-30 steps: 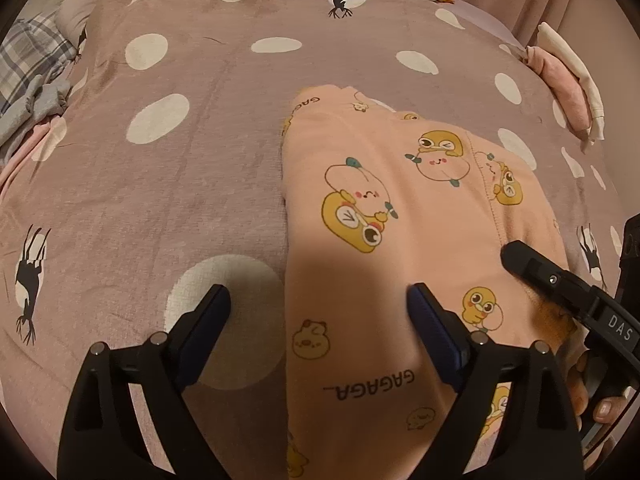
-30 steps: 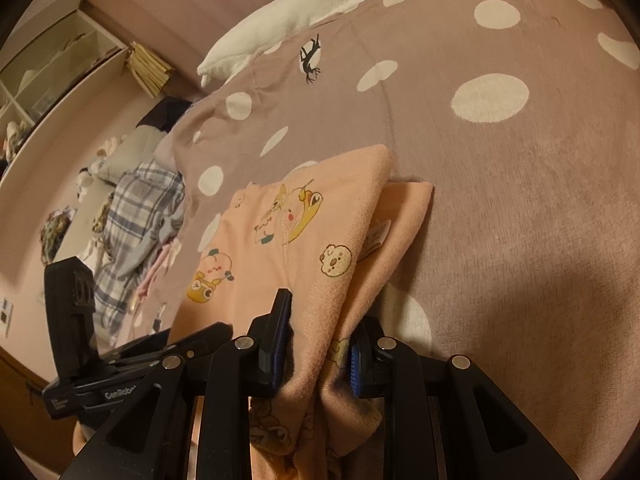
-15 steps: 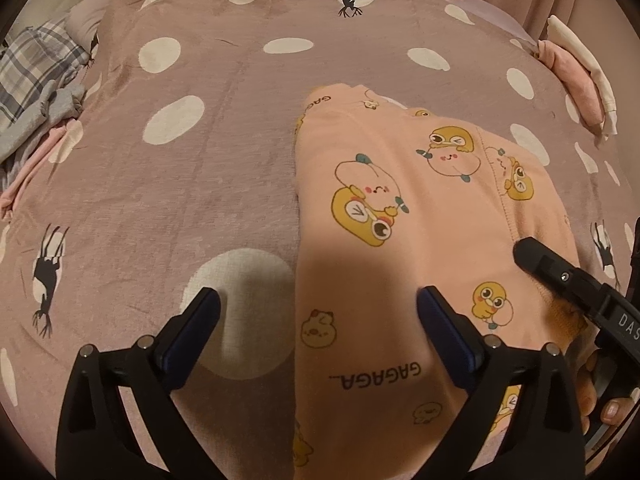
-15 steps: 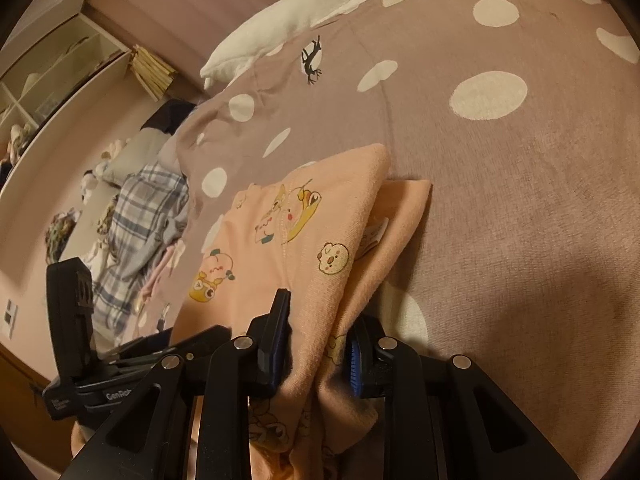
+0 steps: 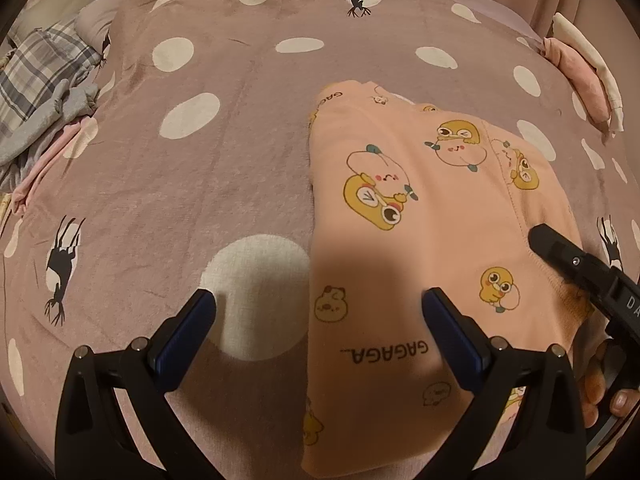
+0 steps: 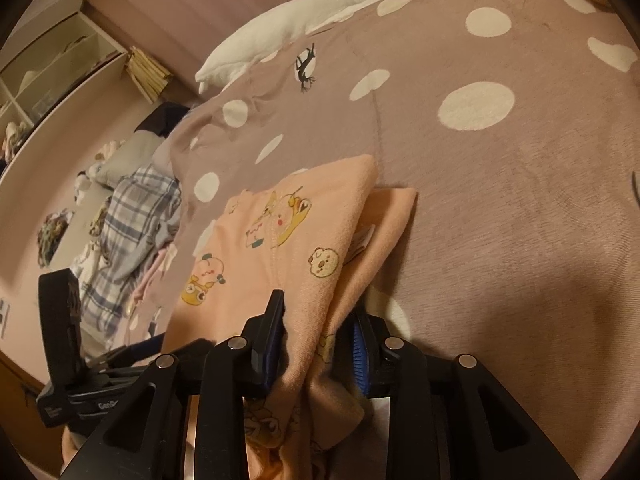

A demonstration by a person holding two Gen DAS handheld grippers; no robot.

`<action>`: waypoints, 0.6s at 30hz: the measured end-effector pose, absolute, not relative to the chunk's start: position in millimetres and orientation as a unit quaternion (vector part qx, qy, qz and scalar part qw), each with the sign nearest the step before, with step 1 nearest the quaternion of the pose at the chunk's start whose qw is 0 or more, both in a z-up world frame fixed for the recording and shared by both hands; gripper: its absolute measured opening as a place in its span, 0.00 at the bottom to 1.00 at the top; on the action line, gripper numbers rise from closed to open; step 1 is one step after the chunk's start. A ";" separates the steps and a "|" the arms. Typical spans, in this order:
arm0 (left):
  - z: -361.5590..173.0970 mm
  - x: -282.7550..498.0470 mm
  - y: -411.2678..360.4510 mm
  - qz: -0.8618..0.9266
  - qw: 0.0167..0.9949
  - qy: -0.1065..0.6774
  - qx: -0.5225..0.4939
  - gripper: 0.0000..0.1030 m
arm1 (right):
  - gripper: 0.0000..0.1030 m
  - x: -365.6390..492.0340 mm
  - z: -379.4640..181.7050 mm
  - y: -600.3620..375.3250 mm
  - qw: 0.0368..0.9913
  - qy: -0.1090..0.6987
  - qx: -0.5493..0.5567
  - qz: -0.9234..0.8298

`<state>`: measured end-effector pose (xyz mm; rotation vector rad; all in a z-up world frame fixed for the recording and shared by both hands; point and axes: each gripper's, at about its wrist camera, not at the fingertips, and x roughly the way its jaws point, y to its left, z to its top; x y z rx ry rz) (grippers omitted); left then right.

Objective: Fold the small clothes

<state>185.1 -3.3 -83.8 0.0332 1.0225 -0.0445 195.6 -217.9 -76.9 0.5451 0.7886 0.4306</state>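
The peach garment [image 5: 420, 240] lies folded on the dotted bedspread [image 5: 224, 184]. The left gripper [image 5: 318, 334] has just been opening; its fingers stand wide, empty. The right gripper [image 6: 318, 342], loosening, still has the near edge between its fingers. Releasing unevenly could let the top layer spring back.

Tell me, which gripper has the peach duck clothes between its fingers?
The right gripper: a bunched edge of the peach garment sits between its fingers. The left gripper is wide open and holds nothing.
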 end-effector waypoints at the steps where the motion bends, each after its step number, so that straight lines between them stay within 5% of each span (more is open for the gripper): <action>1: -83.7 184.6 -4.0 -0.020 0.872 0.489 0.019 1.00 | 0.28 196.1 -77.1 -218.5 0.865 0.377 0.261 0.206; 18: -84.2 180.4 -5.5 -0.001 0.872 0.490 0.013 1.00 | 0.28 196.7 -75.1 -222.1 0.870 0.374 0.251 0.200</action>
